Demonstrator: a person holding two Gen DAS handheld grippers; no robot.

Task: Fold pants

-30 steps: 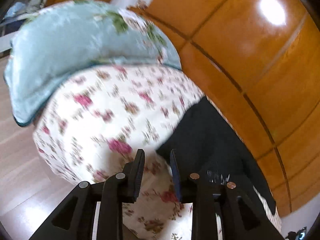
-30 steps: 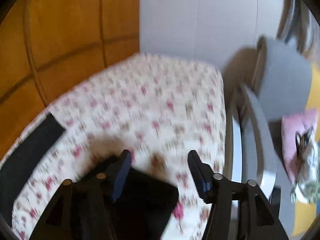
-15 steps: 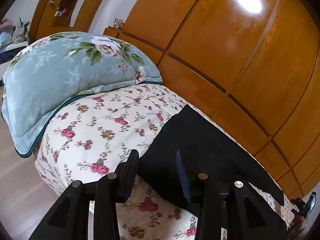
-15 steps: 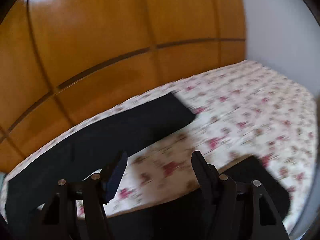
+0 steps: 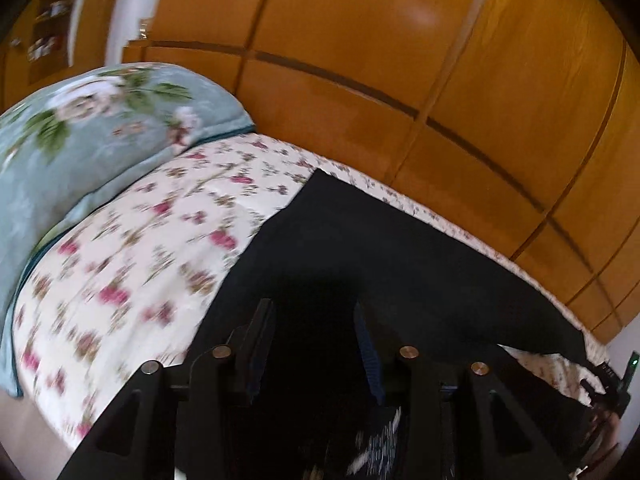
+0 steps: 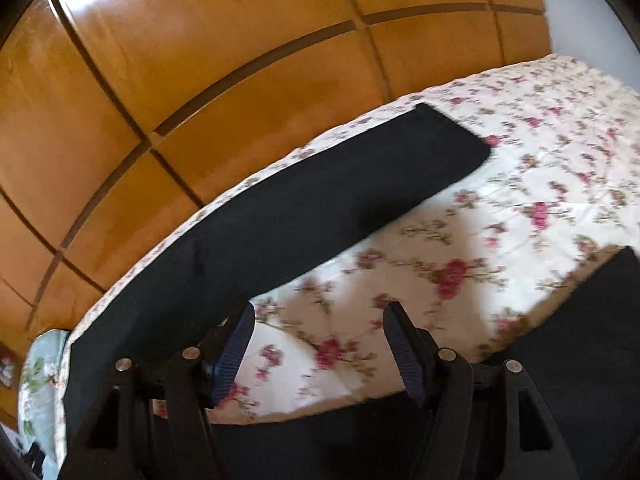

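Black pants (image 5: 380, 248) lie spread on the flowered bed sheet (image 5: 152, 240). In the right wrist view one leg (image 6: 320, 196) runs along the far bed edge by the wooden wall, and the other leg (image 6: 580, 344) lies at the lower right. My left gripper (image 5: 314, 322) hangs over the wide upper part of the pants. Its jaws are opening, and only dark cloth shows below them, with nothing pinched. My right gripper (image 6: 320, 328) stands open over bare sheet (image 6: 440, 248) between the two legs, with nothing in it.
A pale blue flowered pillow (image 5: 80, 140) lies at the bed's left end, and it also shows as the pillow (image 6: 36, 380) in the right wrist view. Glossy wooden panels (image 5: 400, 60) rise right behind the bed. A black device with a green light (image 5: 624, 376) shows at the right edge.
My left gripper has slid right, from the sheet to above the pants, and its jaws have widened. The right wrist view has swung from the bed's foot toward the wooden wall and dropped closer to the sheet.
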